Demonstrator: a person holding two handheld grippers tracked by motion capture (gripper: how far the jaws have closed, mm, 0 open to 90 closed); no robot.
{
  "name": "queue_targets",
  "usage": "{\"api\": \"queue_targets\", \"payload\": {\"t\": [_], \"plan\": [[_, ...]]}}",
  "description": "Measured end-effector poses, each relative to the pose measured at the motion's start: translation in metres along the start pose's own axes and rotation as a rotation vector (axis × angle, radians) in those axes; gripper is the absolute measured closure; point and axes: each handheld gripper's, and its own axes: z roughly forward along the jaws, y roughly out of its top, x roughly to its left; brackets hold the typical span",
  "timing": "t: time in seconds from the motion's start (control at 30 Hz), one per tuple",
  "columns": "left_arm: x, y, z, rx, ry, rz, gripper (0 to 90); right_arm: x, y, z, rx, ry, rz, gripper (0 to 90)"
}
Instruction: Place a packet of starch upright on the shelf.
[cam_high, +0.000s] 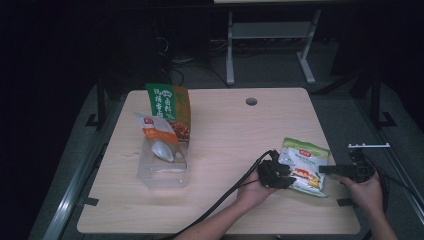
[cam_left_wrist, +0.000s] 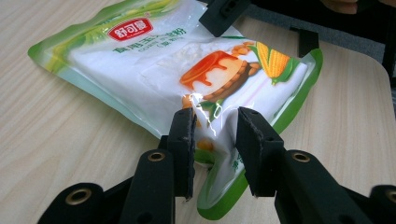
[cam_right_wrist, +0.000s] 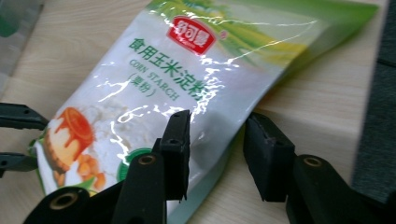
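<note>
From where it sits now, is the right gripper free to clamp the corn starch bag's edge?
Probably yes: the right gripper already straddles the corn starch bag edge, nothing between; the left gripper pinches another edge.

Corn starch pouch (cam_high: 305, 165) (flat on the table (cam_high: 220, 130)) between left hand-held gripper (cam_high: 286, 176) and right hand-held gripper (cam_high: 324, 170)

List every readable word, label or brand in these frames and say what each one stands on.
"CORN STARCH" on the corn starch bag.
"食用玉米淀粉" above it, same bag.
"(菜粉)" below it; uncertain.
Red brand logo near the bag's top: characters too blurred.
Green bag and orange pouch in the clear bin: print too small to read.
</note>
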Motion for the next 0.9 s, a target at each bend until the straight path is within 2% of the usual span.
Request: {"api": "queue_targets", "payload": {"t": [0.13,0.3,0.37,0.43,0.47,0.5,0.53,0.57,0.6,0.63,0.8,0.83,0.9], "plan": [[0.001,-0.001,-0.001,0.02,0.012,0.014,64.1,0.005,0.002,0.001,0.006,0.018,-0.018,82.3],[0.006,-0.007,-0.008,0.009,0.023,-0.023,56.2,0.013,0.001,0.005,0.034,0.043,-0.04,88.4],[0.008,-0.007,-0.011,0.016,0.015,-0.023,54.5,0.017,0.0,0.007,0.046,0.065,-0.032,88.5],[0.008,-0.009,-0.013,0.005,0.009,-0.039,54.5,0.018,-0.002,0.009,0.053,0.081,-0.042,88.2],[0.01,-0.009,-0.015,0.019,0.004,-0.027,56.1,0.019,-0.003,0.009,0.057,0.09,-0.044,87.2],[0.01,-0.011,-0.016,0.013,-0.003,-0.041,59.0,0.018,-0.004,0.011,0.068,0.121,-0.037,81.0],[0.01,-0.011,-0.016,0.013,-0.003,-0.041,60.0,0.018,-0.004,0.011,0.068,0.121,-0.037,81.0],[0.011,-0.012,-0.015,0.02,-0.014,-0.055,61.0,0.015,-0.004,0.012,0.071,0.135,-0.028,71.7],[0.011,-0.012,-0.015,0.02,-0.014,-0.055,61.4,0.015,-0.004,0.012,0.071,0.135,-0.028,71.7],[0.011,-0.012,-0.014,0.019,-0.012,-0.046,61.7,0.013,-0.003,0.014,0.069,0.134,-0.016,65.7],[0.012,-0.012,-0.013,0.028,-0.013,-0.04,61.9,0.01,-0.002,0.018,0.069,0.175,0.012,64.9],[0.012,-0.013,-0.013,0.039,-0.012,-0.04,61.9,0.009,-0.002,0.022,0.071,0.222,0.026,66.8],[0.012,-0.013,-0.012,0.039,-0.008,-0.036,61.9,0.009,-0.002,0.024,0.075,0.241,0.028,68.1]]}}
